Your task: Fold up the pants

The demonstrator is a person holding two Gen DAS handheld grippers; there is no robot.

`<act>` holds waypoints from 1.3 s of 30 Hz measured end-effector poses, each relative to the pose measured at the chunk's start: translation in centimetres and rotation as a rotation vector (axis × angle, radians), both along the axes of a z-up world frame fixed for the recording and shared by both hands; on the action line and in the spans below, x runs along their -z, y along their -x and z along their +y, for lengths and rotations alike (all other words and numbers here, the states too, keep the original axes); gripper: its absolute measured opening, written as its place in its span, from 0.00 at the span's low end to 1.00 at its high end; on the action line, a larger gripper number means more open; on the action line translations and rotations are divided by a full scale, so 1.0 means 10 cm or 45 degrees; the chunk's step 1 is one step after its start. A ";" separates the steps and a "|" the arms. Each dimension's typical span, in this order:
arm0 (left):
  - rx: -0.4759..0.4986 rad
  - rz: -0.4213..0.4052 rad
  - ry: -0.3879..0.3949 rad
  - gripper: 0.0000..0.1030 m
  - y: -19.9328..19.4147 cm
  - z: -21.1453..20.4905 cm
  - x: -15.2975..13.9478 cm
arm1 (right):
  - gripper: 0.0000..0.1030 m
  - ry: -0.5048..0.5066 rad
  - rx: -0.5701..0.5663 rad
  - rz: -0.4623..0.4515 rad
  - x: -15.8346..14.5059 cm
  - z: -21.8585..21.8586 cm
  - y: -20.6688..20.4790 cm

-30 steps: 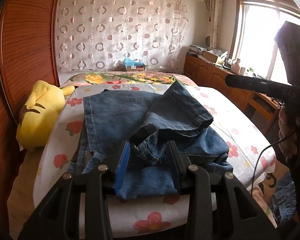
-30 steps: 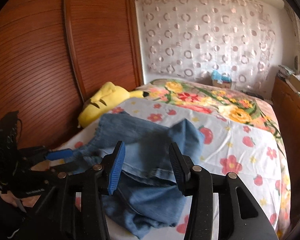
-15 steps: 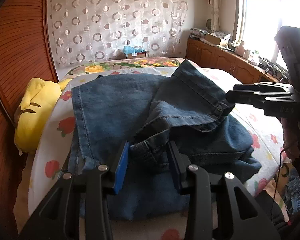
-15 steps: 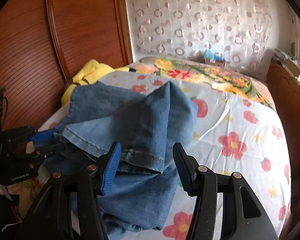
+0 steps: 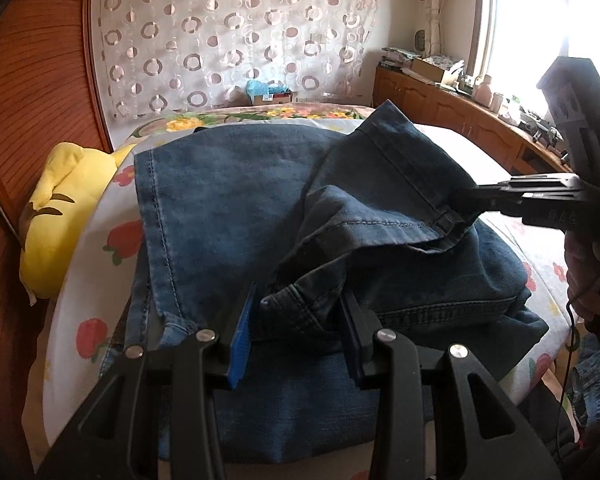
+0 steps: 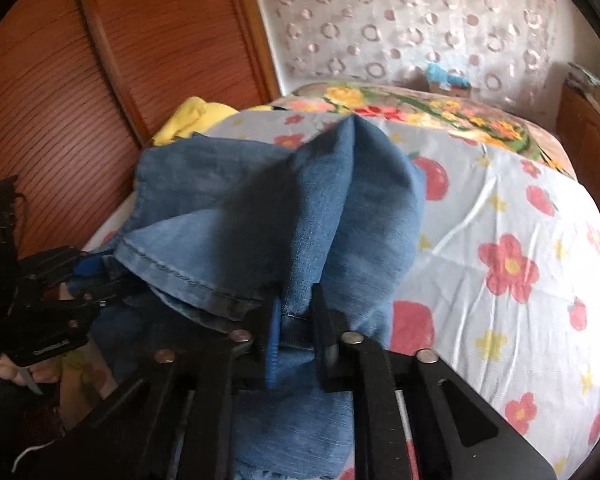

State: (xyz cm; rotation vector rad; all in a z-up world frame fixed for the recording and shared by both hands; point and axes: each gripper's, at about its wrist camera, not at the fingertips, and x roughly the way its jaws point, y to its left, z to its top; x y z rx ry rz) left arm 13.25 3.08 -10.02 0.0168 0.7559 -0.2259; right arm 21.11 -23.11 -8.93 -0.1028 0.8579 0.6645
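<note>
Blue denim pants [image 5: 236, 216] lie crumpled on a bed with a white flowered sheet [image 5: 96, 268]. One leg lies flat toward the far end; the other leg is folded back over it. My left gripper [image 5: 298, 320] is open, its jaws on either side of a bunched denim fold at the near edge. My right gripper [image 6: 298, 320] is shut on the hem [image 6: 296, 308] of the folded-back leg; it shows at the right of the left wrist view [image 5: 466, 200], lifting that hem. The pants also show in the right wrist view [image 6: 340, 200].
A yellow plush toy [image 5: 56, 216] lies at the bed's left edge against a wooden wardrobe [image 5: 32, 80]. A patterned curtain [image 5: 236, 36] hangs behind. A wooden cabinet [image 5: 452, 112] with clutter stands under the window at right. More denim [image 5: 592, 384] lies on the floor, right.
My right gripper has gone from open to shut on the leg hem. My left gripper has moved forward so a bunched fold sits between its open jaws.
</note>
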 end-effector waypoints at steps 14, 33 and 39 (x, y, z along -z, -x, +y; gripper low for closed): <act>0.057 -0.155 0.083 0.15 0.49 0.06 -0.41 | 0.05 -0.121 -0.090 -0.280 -1.01 0.27 0.08; -0.031 -0.050 0.148 0.16 0.70 0.42 -0.23 | 0.05 0.014 -0.251 -0.238 -0.88 1.57 -0.20; -0.023 -0.005 0.190 0.17 0.72 0.46 -0.10 | 0.05 0.046 -0.252 -0.181 -0.53 1.82 -0.23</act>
